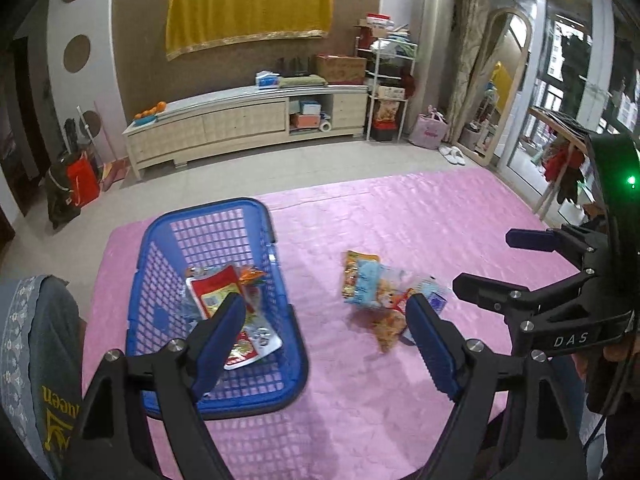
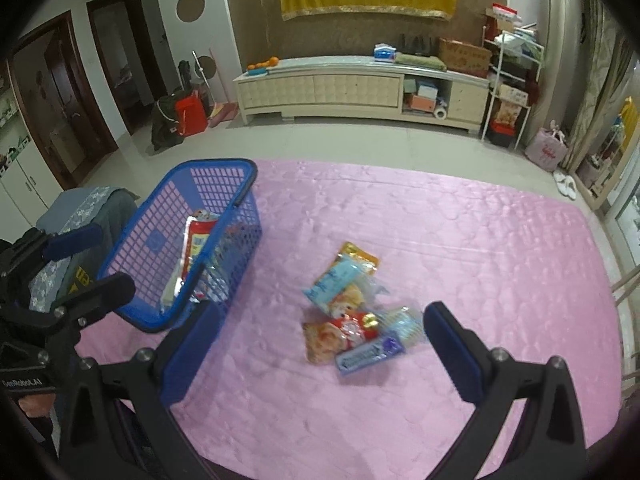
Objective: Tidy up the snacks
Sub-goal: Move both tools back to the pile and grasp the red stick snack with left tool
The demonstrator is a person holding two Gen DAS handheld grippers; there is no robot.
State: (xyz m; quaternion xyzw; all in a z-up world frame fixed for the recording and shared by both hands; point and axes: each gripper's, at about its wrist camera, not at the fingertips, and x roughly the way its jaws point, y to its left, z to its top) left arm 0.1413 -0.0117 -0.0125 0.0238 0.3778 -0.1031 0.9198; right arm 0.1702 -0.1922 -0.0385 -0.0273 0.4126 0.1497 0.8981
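— Where's everything?
— Some packets are in the basket [image 1: 280,280]; the pile [image 2: 352,312] lies beside it on the mat [image 2: 480,240]. My left gripper [image 1: 324,344] and right gripper [image 2: 320,344] gape empty.
— Next?
— Probably pinch one top packet, not the heap.

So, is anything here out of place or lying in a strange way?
Yes. A small pile of snack packets lies loose on the pink cloth, overlapping at different angles, outside the blue basket where other packets already lie. Both the left gripper and the right gripper are open and hold nothing.
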